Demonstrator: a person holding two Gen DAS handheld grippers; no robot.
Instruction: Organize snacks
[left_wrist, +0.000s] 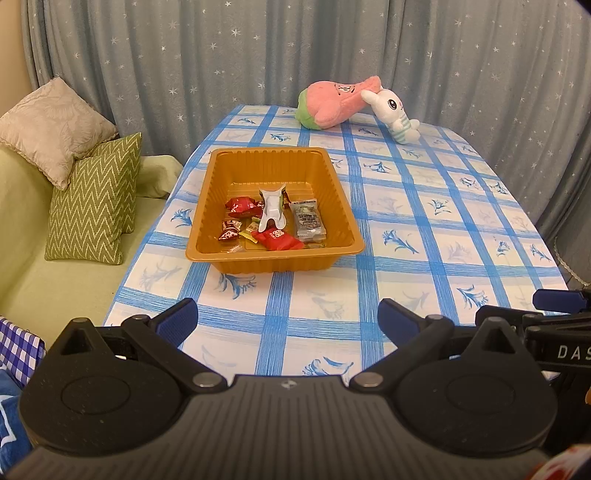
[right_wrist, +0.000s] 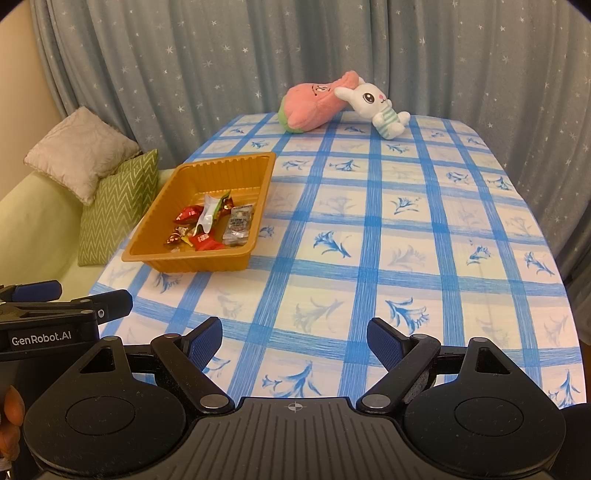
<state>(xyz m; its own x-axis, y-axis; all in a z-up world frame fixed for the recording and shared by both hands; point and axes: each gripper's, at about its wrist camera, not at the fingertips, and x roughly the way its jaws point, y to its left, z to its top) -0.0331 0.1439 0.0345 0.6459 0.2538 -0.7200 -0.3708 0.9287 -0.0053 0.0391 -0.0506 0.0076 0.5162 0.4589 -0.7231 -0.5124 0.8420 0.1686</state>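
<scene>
Both claws stand wide open and empty above the near table edge: left claw (left_wrist: 288, 319), right claw (right_wrist: 294, 341). "GenRobot.AI" reads on the left one's side, "DAS" on the right's. One orange tray (left_wrist: 221, 173) sits left of centre, long axis running away from the claws, holding about seven wrapped snacks (left_wrist: 273, 221); their print is unreadable. Two plush toys (left_wrist: 354, 105) lie at the far end.
</scene>
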